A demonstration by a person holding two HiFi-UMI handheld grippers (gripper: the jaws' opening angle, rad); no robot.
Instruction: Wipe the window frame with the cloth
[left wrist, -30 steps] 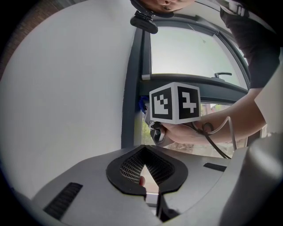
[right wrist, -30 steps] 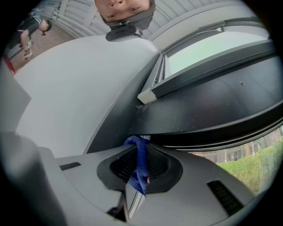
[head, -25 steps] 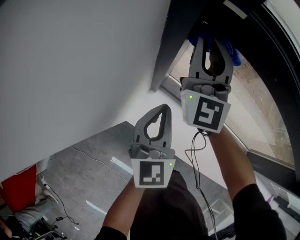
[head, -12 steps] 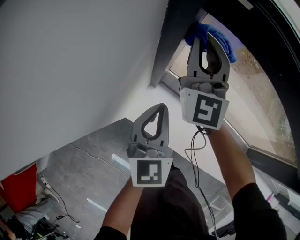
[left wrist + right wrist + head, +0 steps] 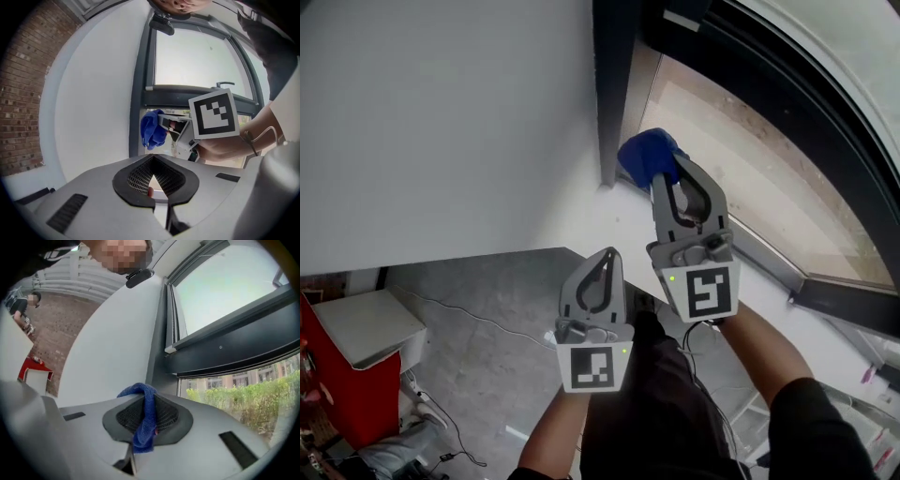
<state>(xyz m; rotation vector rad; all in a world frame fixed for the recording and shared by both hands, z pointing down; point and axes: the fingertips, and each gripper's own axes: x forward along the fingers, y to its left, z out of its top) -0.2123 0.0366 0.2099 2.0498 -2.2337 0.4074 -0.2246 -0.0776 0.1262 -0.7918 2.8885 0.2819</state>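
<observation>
Blue cloth [image 5: 146,414] is pinched between the closed jaws of the right gripper [image 5: 666,176]. One fold drapes over the dark ribbed pads and a bunched wad sticks out past the tips. In the head view that wad sits at the lower left corner of the window frame [image 5: 614,84], right beside the foot of its dark upright, where the upright meets the white sill [image 5: 609,217]. Whether the fabric actually presses on the frame cannot be told. The right gripper points up and slightly left toward that corner, its marker cube [image 5: 705,292] facing the camera. The left gripper [image 5: 608,255] is held lower and just to the left of the right one, near it without touching. Its jaws are brought together with nothing between them, aimed toward the same corner but well short of the frame. Left of the upright spreads a plain white wall [image 5: 441,122]; right of it the glass pane [image 5: 750,159] runs above the frame's bottom rail [image 5: 764,255]. Beyond the sill's near edge lie a grey floor [image 5: 469,347] and, far down on the left, a red cabinet [image 5: 342,403].
</observation>
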